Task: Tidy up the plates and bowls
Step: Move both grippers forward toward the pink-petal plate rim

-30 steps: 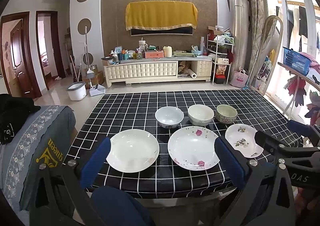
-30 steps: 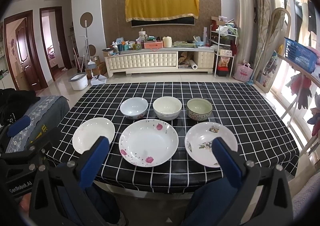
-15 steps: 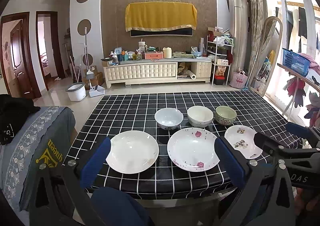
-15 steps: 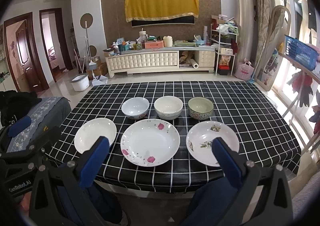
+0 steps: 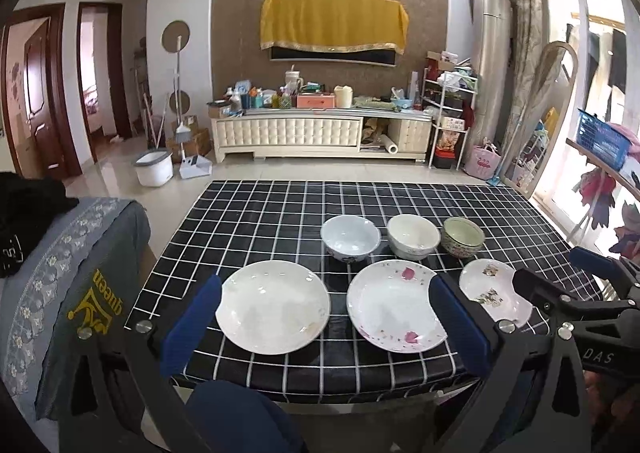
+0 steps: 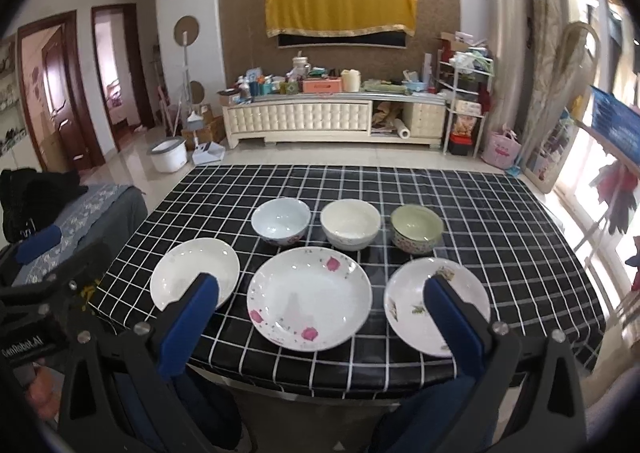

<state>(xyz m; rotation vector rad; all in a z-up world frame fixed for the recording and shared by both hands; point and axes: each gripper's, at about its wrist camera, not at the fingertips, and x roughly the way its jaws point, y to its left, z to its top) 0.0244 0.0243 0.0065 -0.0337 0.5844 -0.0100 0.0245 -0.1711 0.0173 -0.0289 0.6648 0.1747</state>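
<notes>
Left wrist view. My left gripper (image 5: pixel 324 317): fingers spread, empty, short of the table (image 5: pixel 256 213). Plain white plate (image 5: pixel 273 307) and rose plate (image 5: pixel 396 305) lie near the front edge, apart; a careless nudge could slide either off. Pale blue bowl (image 5: pixel 350 237), cream bowl (image 5: pixel 413 235), green bowl (image 5: pixel 463 236): all look empty.

Right wrist view. My right gripper (image 6: pixel 320 317): spread, empty. Leaf-print plate (image 6: pixel 408 301) between it and the rose plate; glazed rims may slip when pinched.
</notes>
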